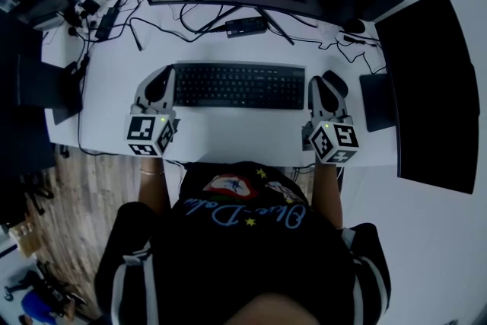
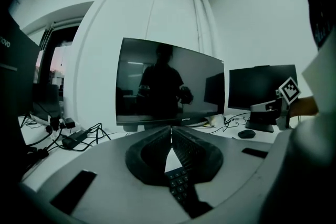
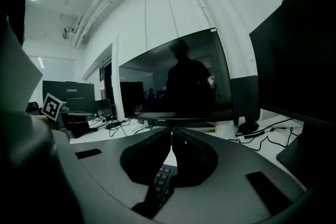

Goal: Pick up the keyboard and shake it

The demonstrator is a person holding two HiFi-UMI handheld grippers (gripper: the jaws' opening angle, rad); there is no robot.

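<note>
Black plastic, one flat rectangular keyboard (image 1: 240, 86) lies on the single white desk (image 1: 228, 135), and I see my two claws, left gripper (image 2: 171, 127) and right gripper (image 3: 171, 129), one over each end, both pinched closed, tips touching.

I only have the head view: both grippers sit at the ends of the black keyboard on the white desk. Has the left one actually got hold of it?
Observer: No. The left gripper view shows the left gripper shut, tips touching with nothing between them. The black rectangular keyboard shows lower down, not pinched.
Operator: And the right one?
Observer: Same in the right gripper view: the right gripper is shut tip to tip, with the keyboard below the tips, unclamped.
</note>
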